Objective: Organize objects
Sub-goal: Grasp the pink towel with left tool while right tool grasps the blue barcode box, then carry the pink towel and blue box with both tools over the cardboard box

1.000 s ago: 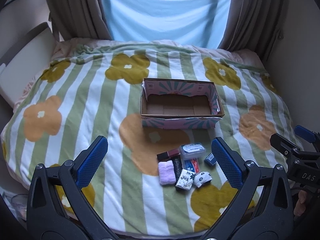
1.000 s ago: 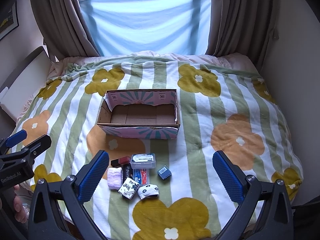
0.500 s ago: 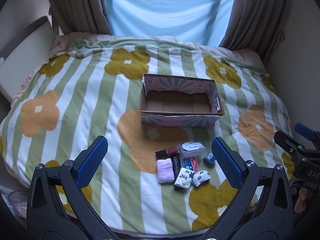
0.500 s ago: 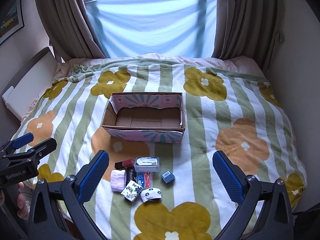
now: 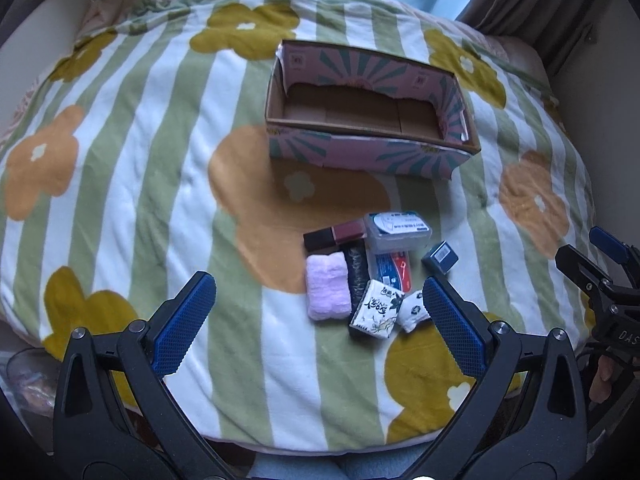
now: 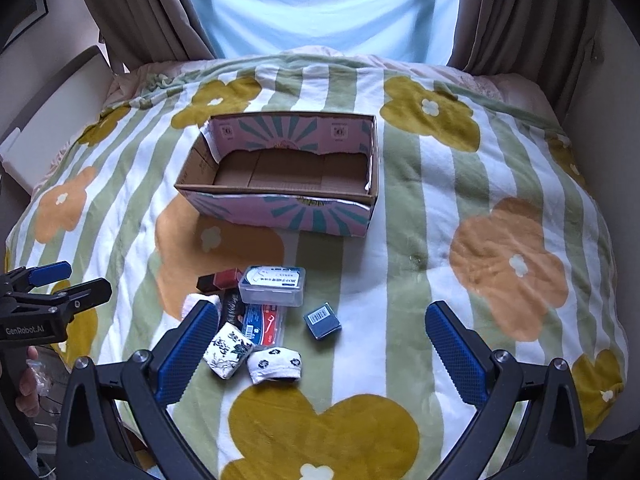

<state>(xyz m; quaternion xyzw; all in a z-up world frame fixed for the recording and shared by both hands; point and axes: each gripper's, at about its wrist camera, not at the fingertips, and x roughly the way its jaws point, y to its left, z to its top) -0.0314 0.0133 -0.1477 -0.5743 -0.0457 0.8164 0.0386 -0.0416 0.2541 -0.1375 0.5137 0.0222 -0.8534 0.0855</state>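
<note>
An empty pink patterned cardboard box point(image 5: 372, 152) point(image 6: 280, 212) sits mid-bed. In front of it lies a cluster of small items: a clear plastic case point(image 5: 398, 229) point(image 6: 273, 285), a dark red bar point(image 5: 334, 235), a pink folded cloth point(image 5: 327, 291), a floral tissue pack point(image 5: 377, 309) point(image 6: 227, 349), a white printed roll point(image 6: 274, 364), a red-blue packet point(image 6: 262, 322) and a small dark blue box point(image 5: 440, 257) point(image 6: 322, 319). My left gripper point(image 5: 316, 320) hovers open just short of the cluster. Open too, my right gripper point(image 6: 320, 344) hangs over the cluster's right side.
A striped flower-print blanket point(image 6: 460, 184) covers the bed. Curtains point(image 6: 520, 12) and a window are behind it, a white headboard panel point(image 6: 52, 96) at left, a wall at right. The other gripper shows at each view's edge, with a hand below it.
Both grippers have moved forward and lower toward the items, so the box and the cluster look larger. Nothing on the bed has moved.
</note>
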